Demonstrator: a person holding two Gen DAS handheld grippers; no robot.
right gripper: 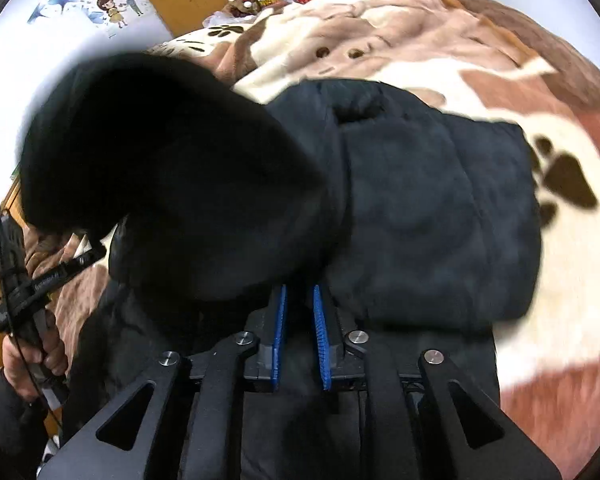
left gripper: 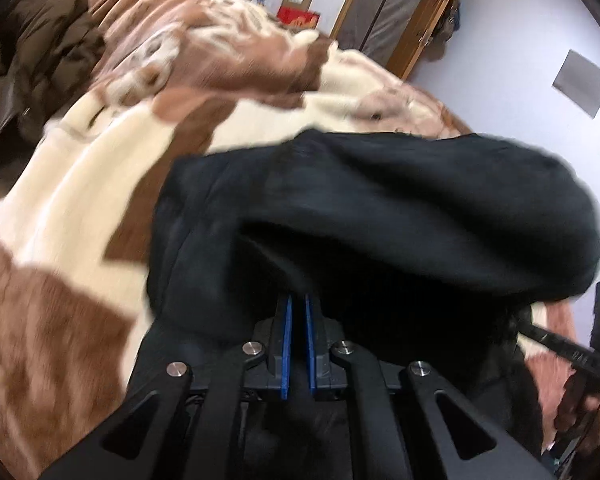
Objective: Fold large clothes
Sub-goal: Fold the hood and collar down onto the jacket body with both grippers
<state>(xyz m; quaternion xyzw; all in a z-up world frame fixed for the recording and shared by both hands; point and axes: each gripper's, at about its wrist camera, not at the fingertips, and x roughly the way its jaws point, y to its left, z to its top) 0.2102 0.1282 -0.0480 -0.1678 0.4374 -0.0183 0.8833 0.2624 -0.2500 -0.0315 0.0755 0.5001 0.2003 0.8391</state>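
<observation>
While both my hands carry the black coat [right gripper: 420,208] over the blanket [left gripper: 80,200], I judge the fold goes best if the two sides travel level and land together — no sagging middle. My left tongs [left gripper: 298,300] are clenched on the coat's cloth; my right tongs [right gripper: 300,292] stand slightly parted with cloth at the tips, and whether they still pinch it I cannot tell. Count: one black coat, one brown coat [left gripper: 32,60] at the far edge, one blanket — two tongs.
</observation>
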